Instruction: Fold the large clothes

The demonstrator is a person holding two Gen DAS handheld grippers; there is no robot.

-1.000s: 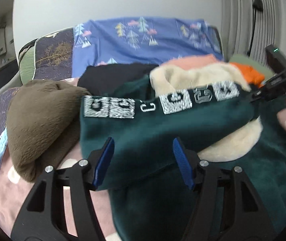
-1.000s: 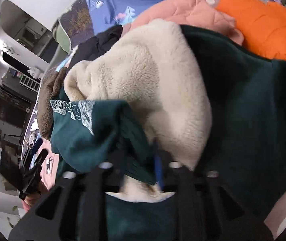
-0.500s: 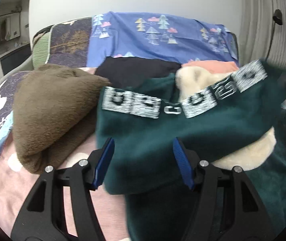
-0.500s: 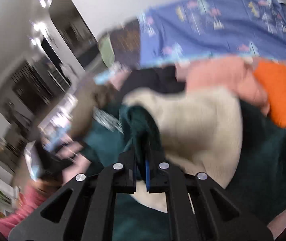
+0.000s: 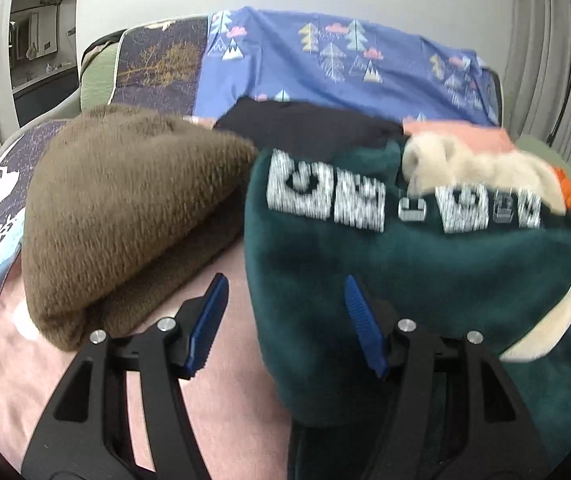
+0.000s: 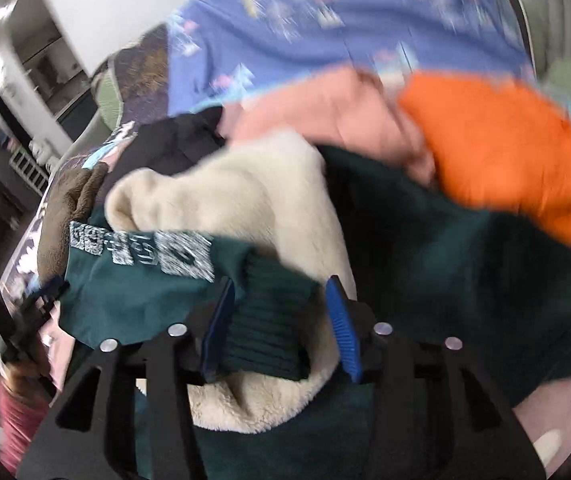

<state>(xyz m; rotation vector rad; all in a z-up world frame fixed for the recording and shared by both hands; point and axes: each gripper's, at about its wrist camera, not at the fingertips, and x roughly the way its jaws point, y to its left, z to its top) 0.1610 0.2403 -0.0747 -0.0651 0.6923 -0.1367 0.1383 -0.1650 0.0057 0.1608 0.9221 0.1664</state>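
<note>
Releasing: right hand-held gripper point(image 6: 281, 320) jaws are opening, ribbed cuff point(image 6: 269, 320) lying loose between them | green sweatshirt point(image 5: 405, 272) sleeve is running crosswise on bed point(image 5: 213, 360) | left hand-held gripper point(image 5: 285, 320) is hovering half-open, empty, sleeve's folded end just ahead.

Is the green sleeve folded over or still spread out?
Folded over: the green sleeve lies across the cream lining, its ribbed cuff between the opening right gripper.

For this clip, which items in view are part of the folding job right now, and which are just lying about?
In the job:
- dark green fleece garment with white lettering
- its ribbed cuff, between the opening jaws of the right gripper

Lying about:
- brown fuzzy garment
- orange garment
- peach garment
- black garment
</note>
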